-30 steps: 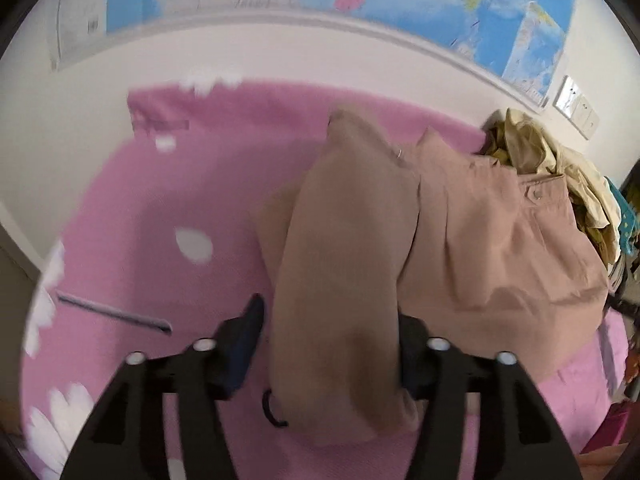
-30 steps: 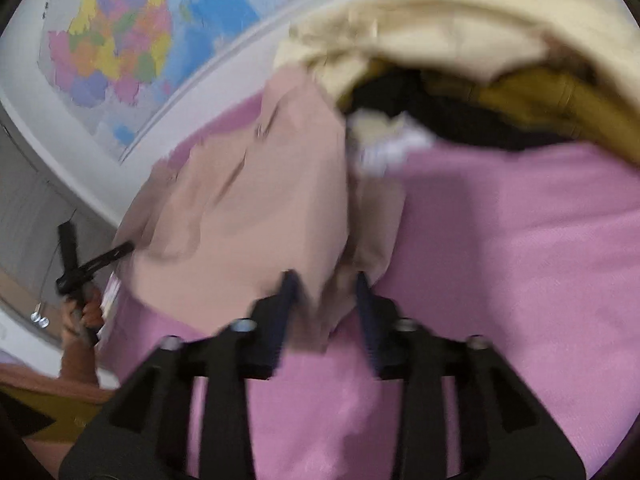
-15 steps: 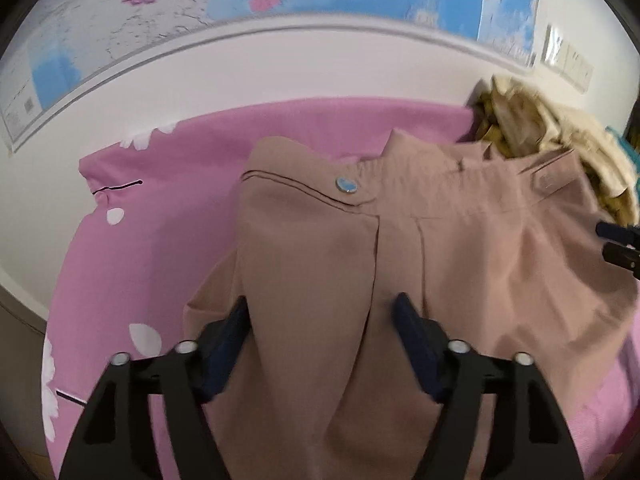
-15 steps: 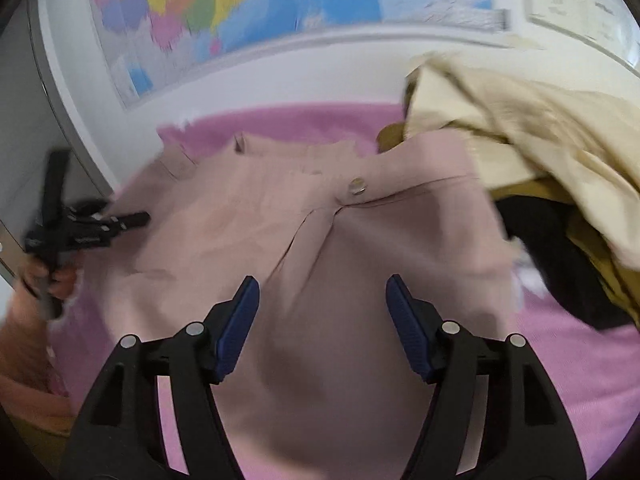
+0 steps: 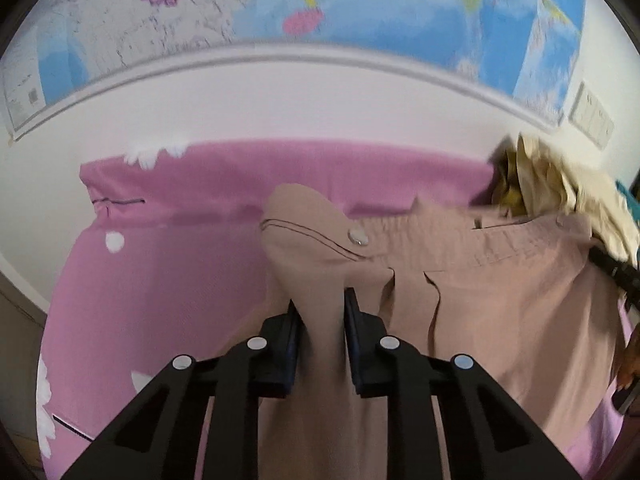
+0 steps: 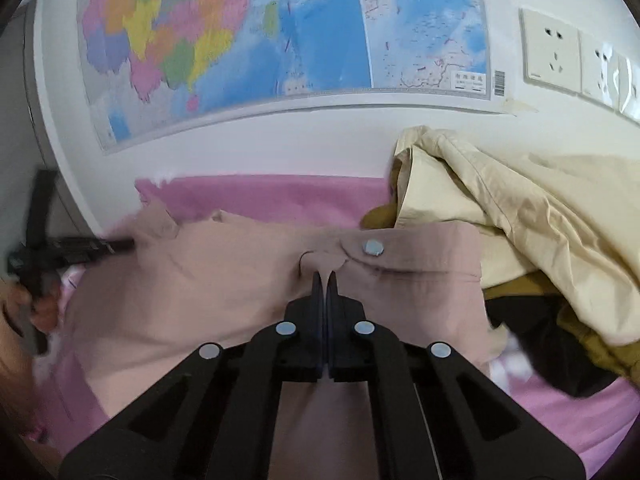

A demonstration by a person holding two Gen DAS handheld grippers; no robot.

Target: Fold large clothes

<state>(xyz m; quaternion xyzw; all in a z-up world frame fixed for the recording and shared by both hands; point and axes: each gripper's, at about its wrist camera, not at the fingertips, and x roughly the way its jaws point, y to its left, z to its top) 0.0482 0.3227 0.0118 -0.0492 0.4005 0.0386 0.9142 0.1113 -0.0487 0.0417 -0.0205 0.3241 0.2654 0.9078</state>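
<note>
1. Trousers (image 5: 500,300), a tan pair with a silver waistband button (image 5: 357,237), lie spread on the pink sheet (image 5: 168,280) directly ahead of both tools.
2. The left tool (image 5: 319,312) has just been closing, and its pads now pinch a raised ridge of the trousers' cloth at the waistband's left end.
3. The right tool (image 6: 324,280) has just snapped together too; its fingers meet on a small tuck of cloth at the fly, just below and left of the button (nearly no gap shows between them).
4. Right of the right tool, a heap of cream and mustard clothes (image 6: 520,208) touches the trousers.
5. Beyond both tools, a wall map (image 6: 248,40) hangs.
</note>
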